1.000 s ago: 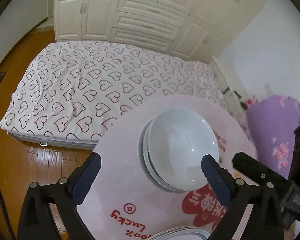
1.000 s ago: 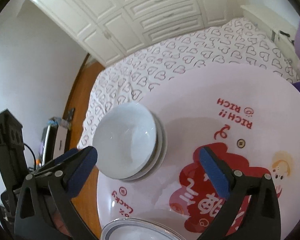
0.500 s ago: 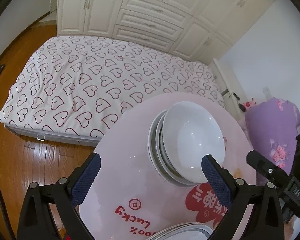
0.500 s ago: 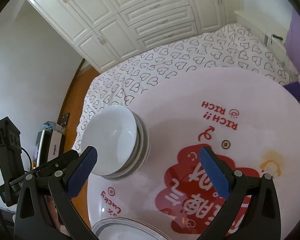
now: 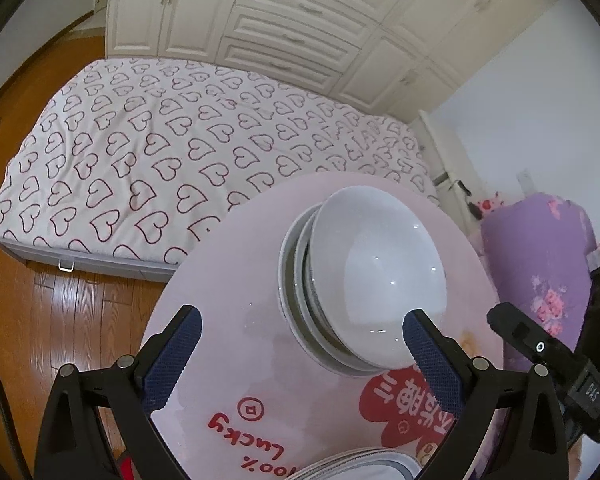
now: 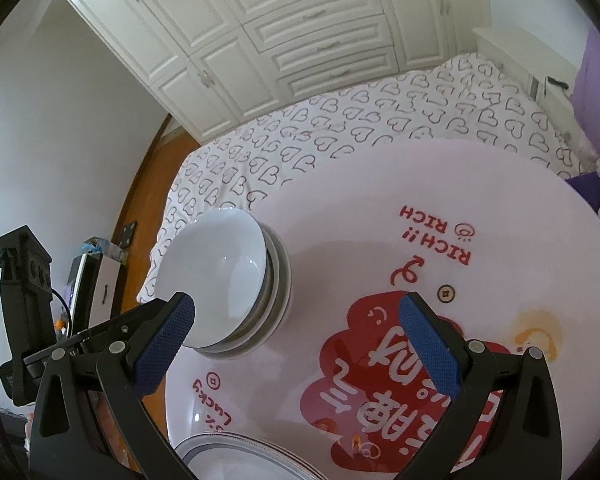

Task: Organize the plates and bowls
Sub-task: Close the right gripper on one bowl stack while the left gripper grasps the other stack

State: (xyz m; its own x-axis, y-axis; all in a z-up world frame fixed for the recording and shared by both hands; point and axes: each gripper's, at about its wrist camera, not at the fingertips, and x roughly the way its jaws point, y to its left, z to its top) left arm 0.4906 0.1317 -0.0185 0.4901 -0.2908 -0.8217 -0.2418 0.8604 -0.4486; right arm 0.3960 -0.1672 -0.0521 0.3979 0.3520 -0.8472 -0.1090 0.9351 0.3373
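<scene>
A stack of white bowls (image 5: 372,276) stands on the round pink table (image 5: 228,320); the same bowl stack (image 6: 228,284) shows at the table's left side in the right wrist view. A stack of grey-rimmed plates (image 5: 364,466) sits at the table's near edge, and the plates (image 6: 240,456) appear low in the right wrist view too. My left gripper (image 5: 300,354) is open, raised above and short of the bowls, holding nothing. My right gripper (image 6: 296,340) is open too, hanging above the table to the right of the bowls.
A bed with a heart-print cover (image 5: 172,148) lies beyond the table, with white wardrobes (image 5: 284,20) behind it. A purple-covered object (image 5: 540,264) stands to the right. Wooden floor (image 5: 40,320) lies left of the table. The table carries red print (image 6: 388,360).
Both grippers have drawn back and up from the bowls, which now look smaller and farther away. The bowls and plates have stayed where they were, and both grippers remain open.
</scene>
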